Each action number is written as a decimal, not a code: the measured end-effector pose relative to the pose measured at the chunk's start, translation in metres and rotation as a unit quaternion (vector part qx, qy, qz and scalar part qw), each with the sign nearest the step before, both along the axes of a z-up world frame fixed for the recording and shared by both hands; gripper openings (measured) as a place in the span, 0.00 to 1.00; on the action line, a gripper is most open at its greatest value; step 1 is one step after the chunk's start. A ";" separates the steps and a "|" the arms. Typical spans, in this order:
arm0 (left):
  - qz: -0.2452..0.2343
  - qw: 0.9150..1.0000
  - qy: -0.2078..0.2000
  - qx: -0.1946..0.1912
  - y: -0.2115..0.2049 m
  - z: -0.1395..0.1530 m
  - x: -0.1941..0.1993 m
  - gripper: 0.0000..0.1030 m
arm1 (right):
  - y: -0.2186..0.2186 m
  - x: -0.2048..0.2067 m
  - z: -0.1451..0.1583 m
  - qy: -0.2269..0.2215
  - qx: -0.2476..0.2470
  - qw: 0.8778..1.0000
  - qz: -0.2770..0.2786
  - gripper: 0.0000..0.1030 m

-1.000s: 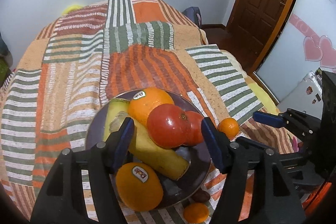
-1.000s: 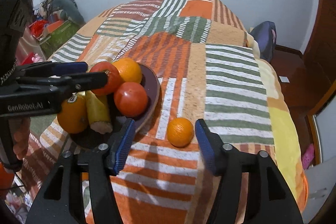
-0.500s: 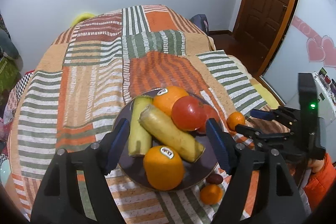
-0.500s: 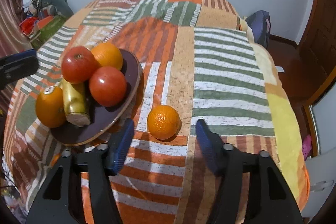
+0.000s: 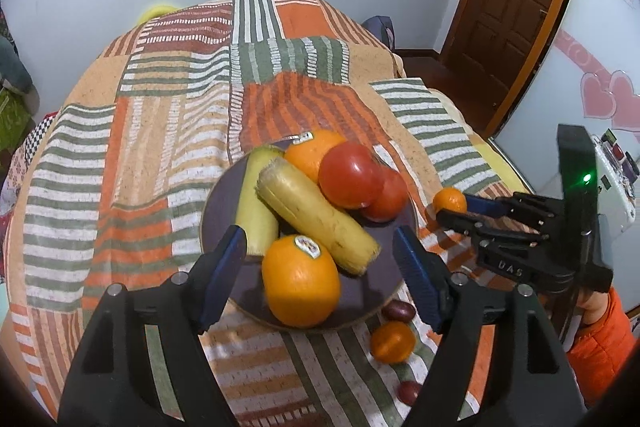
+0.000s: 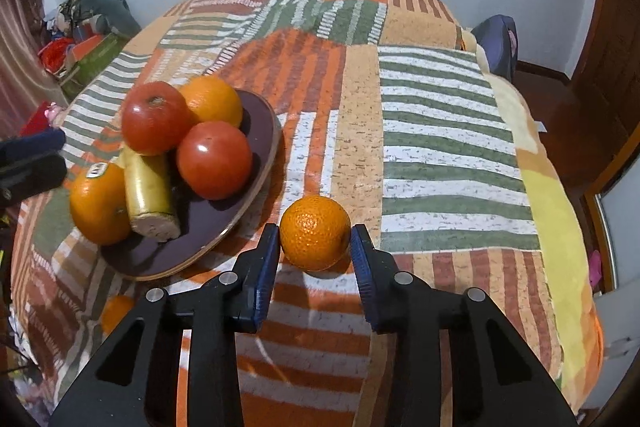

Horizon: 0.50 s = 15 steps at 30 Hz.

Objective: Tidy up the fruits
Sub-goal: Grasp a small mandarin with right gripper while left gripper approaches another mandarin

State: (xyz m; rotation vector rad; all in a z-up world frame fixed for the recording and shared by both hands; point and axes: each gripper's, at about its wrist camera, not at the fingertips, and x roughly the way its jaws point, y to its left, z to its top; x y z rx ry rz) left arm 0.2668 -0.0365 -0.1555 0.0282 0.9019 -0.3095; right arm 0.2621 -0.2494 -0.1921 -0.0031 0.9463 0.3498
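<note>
A dark plate on the striped blanket holds two oranges, two red tomatoes and two yellow corn-like pieces. My left gripper is open and empty, held back above the near orange. My right gripper has its pads against both sides of a small mandarin that rests on the blanket to the right of the plate. The mandarin also shows in the left wrist view, between the right gripper's fingers.
Another small mandarin and two dark red fruits lie on the blanket near the plate's front right rim. The bed's right edge drops off near a wooden door. Clutter sits left of the bed.
My right gripper has moved forward and closed around the small mandarin. My left gripper has pulled back and up from the plate, staying open.
</note>
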 end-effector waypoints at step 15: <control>-0.009 0.999 0.039 0.007 -0.016 -0.017 -0.054 0.73 | -0.007 -0.060 0.044 -0.044 0.029 0.999 0.013 0.32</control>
